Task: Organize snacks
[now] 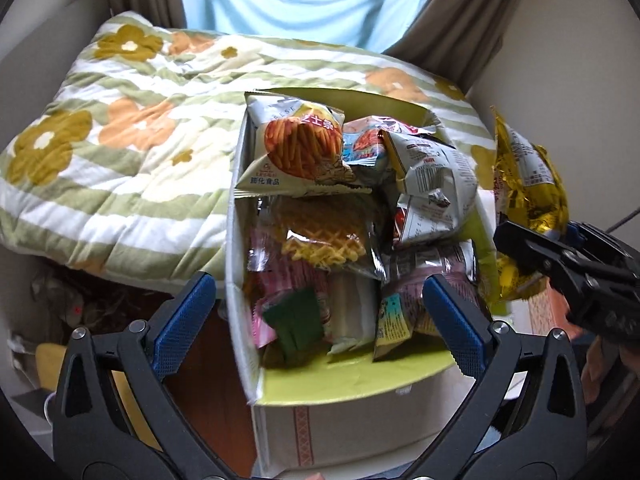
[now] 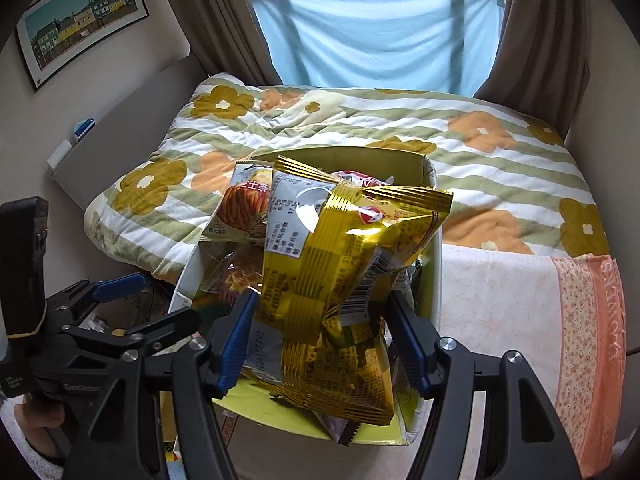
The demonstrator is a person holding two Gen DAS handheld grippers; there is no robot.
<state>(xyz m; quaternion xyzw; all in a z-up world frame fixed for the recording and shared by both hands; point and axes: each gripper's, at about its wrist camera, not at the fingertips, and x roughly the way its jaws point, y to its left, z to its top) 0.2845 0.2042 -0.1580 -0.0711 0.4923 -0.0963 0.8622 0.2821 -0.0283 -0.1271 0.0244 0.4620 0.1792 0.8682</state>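
The right gripper (image 2: 320,344) pinches a gold foil snack bag (image 2: 340,280) by its lower half, long axis upright, crimped top edge pointing up, above the open snack box (image 1: 320,384) on the bed (image 2: 500,168). The left gripper (image 1: 320,312) is spread wide, holding nothing, over the box.

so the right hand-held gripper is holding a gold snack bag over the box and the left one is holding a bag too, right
Not quite. The right hand-held gripper does hold the gold snack bag over the box, but the left hand-held gripper is open and empty, as the left wrist view shows.
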